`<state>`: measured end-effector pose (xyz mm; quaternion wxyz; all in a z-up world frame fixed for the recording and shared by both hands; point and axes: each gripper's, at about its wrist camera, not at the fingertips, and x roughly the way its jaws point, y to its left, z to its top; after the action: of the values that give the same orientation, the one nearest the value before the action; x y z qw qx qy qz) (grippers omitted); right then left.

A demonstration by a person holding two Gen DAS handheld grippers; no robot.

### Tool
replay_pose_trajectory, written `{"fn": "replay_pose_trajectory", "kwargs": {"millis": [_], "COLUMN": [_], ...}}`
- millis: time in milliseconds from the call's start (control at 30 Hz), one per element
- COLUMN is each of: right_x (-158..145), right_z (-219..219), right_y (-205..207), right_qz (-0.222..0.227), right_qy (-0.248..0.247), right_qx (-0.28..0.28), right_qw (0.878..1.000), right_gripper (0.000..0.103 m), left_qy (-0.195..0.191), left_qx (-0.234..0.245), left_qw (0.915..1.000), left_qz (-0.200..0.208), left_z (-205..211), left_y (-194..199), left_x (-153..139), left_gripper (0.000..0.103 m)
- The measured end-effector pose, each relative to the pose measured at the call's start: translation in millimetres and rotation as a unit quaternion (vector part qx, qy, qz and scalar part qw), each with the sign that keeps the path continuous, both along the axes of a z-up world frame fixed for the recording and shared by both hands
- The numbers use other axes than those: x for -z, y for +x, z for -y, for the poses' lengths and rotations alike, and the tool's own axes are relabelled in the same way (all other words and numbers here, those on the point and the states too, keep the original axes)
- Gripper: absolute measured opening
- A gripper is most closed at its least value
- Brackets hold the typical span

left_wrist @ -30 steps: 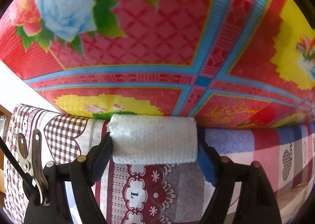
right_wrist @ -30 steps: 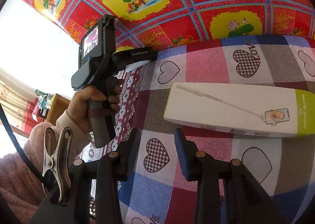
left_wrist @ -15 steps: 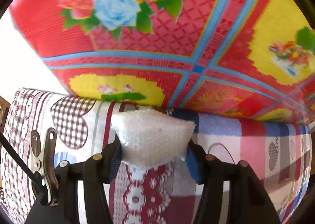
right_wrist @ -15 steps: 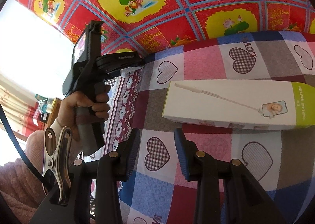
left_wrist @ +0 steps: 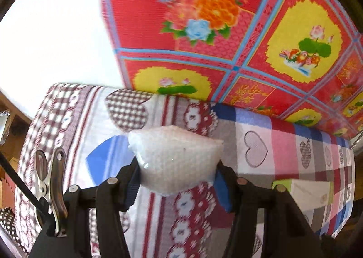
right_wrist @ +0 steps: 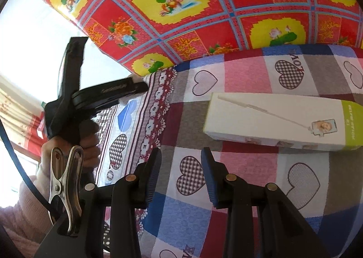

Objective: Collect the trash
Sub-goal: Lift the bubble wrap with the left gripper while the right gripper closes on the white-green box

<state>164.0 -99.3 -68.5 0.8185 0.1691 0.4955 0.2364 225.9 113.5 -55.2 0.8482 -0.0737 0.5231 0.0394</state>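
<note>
Trash item: a white piece of foam packing sheet [left_wrist: 177, 162], its surface finely pebbled with small bumps, slightly glossy at the lower left edge.
Shape of item: squeezed at the sides so the top edge bows upward and the bottom tapers to a rounded point; the upper corners stick out past the pads on both sides.
Place of item: between the pads of the left claw [left_wrist: 177, 178], raised clear of the cloth below it, near the left end of the bench [left_wrist: 283, 144].
Left claw: gripping the foam piece; both blue pads press into its flanks. The jaws have just been closing, with the foam between them.
Right claw [right_wrist: 181, 171]: jaws parted with nothing between them; the checked heart print of the cloth shows through the gap.
Bench cover: patchwork cloth of pink, grey, blue and dark red squares with heart motifs and a lace-pattern border.
Other item on bench: a long white box [right_wrist: 279, 121] with a green end, printed with a selfie stick picture, lying flat to the right of the right claw and apart from it.
Backdrop: red oilcloth [right_wrist: 204, 8] with yellow floral medallions and blue grid lines, standing behind the bench.
Person: a hand [right_wrist: 68, 151] in a pink fuzzy sleeve holds the left claw's handle, seen from the right wrist view.
Image quality: left wrist view blurred at the top.
</note>
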Motion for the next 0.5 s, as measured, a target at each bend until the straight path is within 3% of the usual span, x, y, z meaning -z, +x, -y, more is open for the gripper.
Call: {"fn": "replay_pose_trajectory", "kwargs": {"millis": [267,500], "right_x": [-7.9,-5.1], "right_z": [11.5,26.1], "right_y": [-1.6,11.9], "right_qz": [0.024,0.048], "right_qy": [-0.057,-0.127], "right_qx": [-0.008,-0.066], "right_qw": [0.998,0.989], "right_gripper": [0.038,0.041], "left_qy": [-0.004,-0.01], "left_qx": [-0.015,-0.023], "left_qw": [0.9999,0.9997], "left_qz": [0.0,-0.003], "left_z": [-23.8,-22.2], "left_y": [-38.8,-55.7], "left_x": [-15.1,-18.7], "left_gripper": [0.059,0.059]}}
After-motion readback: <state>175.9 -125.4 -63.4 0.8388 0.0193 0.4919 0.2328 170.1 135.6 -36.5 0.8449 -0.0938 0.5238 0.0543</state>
